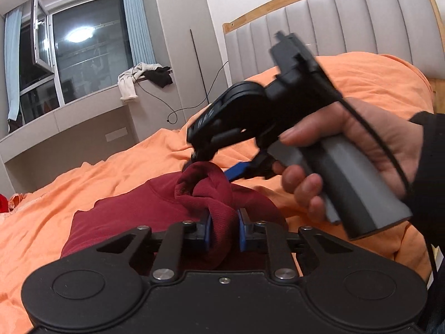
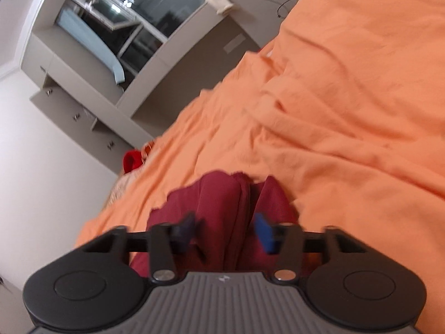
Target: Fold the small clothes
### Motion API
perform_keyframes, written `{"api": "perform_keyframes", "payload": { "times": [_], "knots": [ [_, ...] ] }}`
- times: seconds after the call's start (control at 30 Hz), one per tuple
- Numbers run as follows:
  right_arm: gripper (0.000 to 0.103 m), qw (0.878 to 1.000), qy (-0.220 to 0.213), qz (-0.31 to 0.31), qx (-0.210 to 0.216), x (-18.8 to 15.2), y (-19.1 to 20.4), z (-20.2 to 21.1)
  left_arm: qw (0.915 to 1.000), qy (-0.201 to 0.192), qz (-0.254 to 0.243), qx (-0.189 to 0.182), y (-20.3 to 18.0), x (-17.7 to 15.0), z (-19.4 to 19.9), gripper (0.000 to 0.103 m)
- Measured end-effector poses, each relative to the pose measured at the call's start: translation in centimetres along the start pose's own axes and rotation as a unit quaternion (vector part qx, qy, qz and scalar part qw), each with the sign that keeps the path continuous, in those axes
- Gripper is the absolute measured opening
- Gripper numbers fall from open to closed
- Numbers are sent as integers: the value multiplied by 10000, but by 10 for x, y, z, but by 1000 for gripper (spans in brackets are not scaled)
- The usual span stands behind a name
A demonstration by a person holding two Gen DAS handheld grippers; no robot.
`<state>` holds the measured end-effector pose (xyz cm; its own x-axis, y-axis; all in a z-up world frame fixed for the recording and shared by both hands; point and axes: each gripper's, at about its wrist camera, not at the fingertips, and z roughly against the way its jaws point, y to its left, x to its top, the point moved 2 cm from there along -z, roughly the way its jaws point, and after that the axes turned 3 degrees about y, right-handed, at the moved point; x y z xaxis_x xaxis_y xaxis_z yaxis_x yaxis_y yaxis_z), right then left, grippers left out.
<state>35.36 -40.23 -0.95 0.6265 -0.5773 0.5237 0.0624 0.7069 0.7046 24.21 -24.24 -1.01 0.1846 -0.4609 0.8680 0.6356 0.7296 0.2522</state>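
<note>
Item under inspection: one dark red knit garment (image 1: 116, 217), lying on the orange bedspread (image 1: 69, 178) of the bed, partly flat and partly gathered into a raised bunch near its middle.

Left tool (image 1: 224, 228): clenched on that bunch; both blue pads press into a thick roll of the red cloth, which bulges above and below them.

Right tool (image 2: 226, 232): held in a person's hand (image 1: 361, 150). In its own view a fold of the red cloth stands between the blue pads, with gaps showing on both sides; the view is blurred, but I judge it not yet gripping. From the left wrist view its tips sit at the top of the raised bunch.

Handling assessment: the cloth appears soft, light and limp, with no stiffness; it drapes and will sag wherever unsupported. The knit looks unlikely to slip and is not fragile. A grip on bunched cloth will carry several layers. Recommended hold: a single edge or hem, at two well-separated points, so the piece spreads flat.
</note>
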Motion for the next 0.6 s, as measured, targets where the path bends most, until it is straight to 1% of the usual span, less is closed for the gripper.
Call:
{"api": "perform_keyframes", "payload": {
  "times": [0.03, 0.1, 0.23, 0.4, 0.5, 0.6],
  "knots": [
    [17, 10000, 18, 15, 13, -2, 1, -2, 10000, -15, -14, 2, 0, -1, 1, 19],
    [7, 10000, -14, 57, 20, -5, 3, 3, 10000, -61, -39, 3, -2, -4, 3, 18],
    [5, 9993, -257, 270, 72, -7, 9, 27, 9998, -161, -109, -43, -8, -4, 7, 17],
    [6, 9985, -500, 232, 29, -5, 3, 56, 9992, -194, -341, -101, -18, -5, 6, 17],
    [6, 9988, -454, 161, -27, -5, -6, 61, 9987, -129, -478, -124, -23, -8, 4, 18],
    [6, 9991, -333, 81, -233, -7, -15, 58, 9983, 8, -556, -170, -23, -14, -1, 21]
  ]
}}
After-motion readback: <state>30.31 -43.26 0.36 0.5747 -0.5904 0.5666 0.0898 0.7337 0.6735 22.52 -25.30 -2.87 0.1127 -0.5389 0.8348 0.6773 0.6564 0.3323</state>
